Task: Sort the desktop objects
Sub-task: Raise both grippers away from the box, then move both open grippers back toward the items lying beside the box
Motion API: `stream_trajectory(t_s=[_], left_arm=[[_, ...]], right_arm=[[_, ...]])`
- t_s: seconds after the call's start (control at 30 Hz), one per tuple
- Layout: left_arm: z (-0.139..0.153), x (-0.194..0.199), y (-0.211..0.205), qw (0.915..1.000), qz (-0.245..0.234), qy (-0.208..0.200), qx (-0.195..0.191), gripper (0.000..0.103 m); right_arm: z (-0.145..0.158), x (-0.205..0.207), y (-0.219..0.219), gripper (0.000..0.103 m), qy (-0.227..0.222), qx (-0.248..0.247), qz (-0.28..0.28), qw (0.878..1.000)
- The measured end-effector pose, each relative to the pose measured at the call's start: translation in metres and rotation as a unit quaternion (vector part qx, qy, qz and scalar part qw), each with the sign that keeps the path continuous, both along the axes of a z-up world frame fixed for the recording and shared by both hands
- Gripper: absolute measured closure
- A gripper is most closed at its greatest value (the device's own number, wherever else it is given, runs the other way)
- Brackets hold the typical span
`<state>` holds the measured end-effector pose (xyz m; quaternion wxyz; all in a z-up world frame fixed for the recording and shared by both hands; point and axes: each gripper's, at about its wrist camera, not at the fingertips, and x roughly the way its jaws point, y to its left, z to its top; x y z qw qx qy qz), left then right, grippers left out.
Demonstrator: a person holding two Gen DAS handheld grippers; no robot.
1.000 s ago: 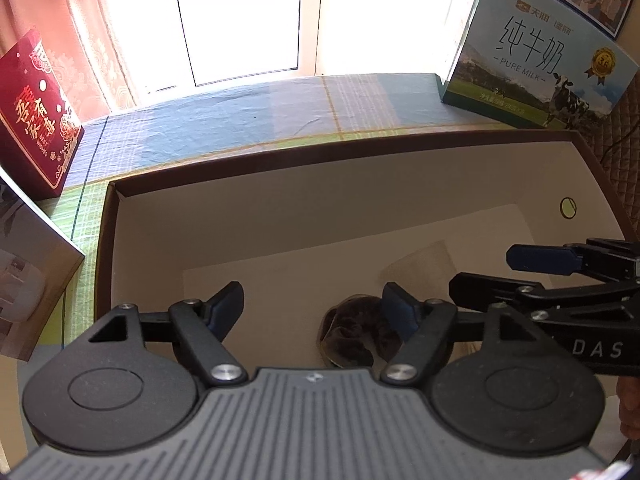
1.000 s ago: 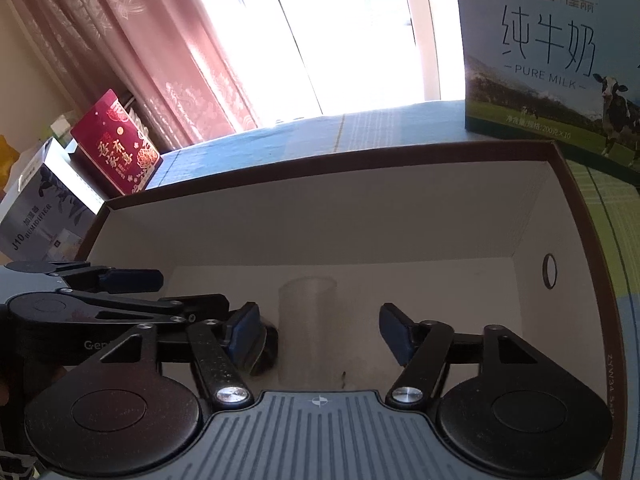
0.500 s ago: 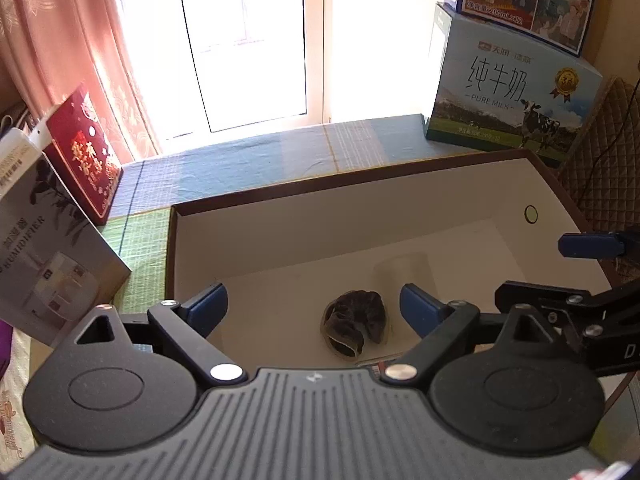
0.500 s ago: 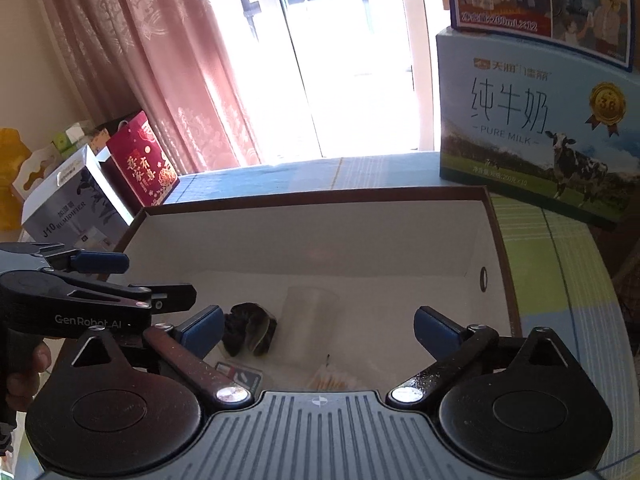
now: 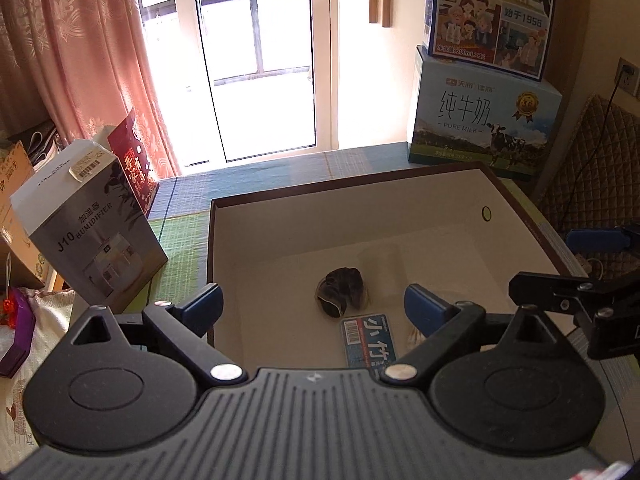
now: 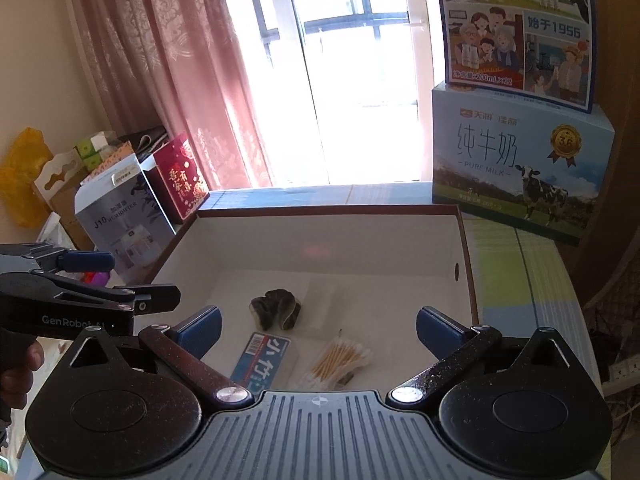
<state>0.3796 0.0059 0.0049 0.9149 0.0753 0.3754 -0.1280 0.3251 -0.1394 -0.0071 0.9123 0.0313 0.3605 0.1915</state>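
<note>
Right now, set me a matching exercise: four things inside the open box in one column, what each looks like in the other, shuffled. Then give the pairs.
Things in the open box:
1. crumpled bag
2. cotton swabs
3. flat packet
4. plastic cup

Looks:
A. blue and white, with a barcode at one end
B. clear, lying on its side
C. dark and wrinkled
D. a bundle of thin sticks with white tips

Pairs: 1-C, 2-D, 3-A, 4-B
</note>
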Motion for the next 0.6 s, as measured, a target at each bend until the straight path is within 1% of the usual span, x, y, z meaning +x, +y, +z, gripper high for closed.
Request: stream_trajectory(t_s=[0.17,0.33,0.43,0.6], left_arm=[[0.011,-0.034,0.005,0.9999,0.007,-0.009,-0.010,0.005],[0.018,-0.068,0.007,0.9997,0.013,-0.019,-0.003,0.005],[0.021,-0.091,0.011,0.9995,0.018,-0.025,-0.003,0.003],[0.024,-0.126,0.016,0.9993,0.026,-0.025,-0.007,0.002]], right_arm=[[0.011,-0.028,-0.003,0.002,-0.015,-0.003,0.004,1.000],[0.018,-0.060,-0.008,0.002,-0.028,-0.002,0.010,1.000],[0.021,-0.081,-0.013,0.002,-0.038,-0.005,0.009,0.999],[0.023,-0.114,-0.019,0.002,-0.047,-0.006,0.014,0.999]])
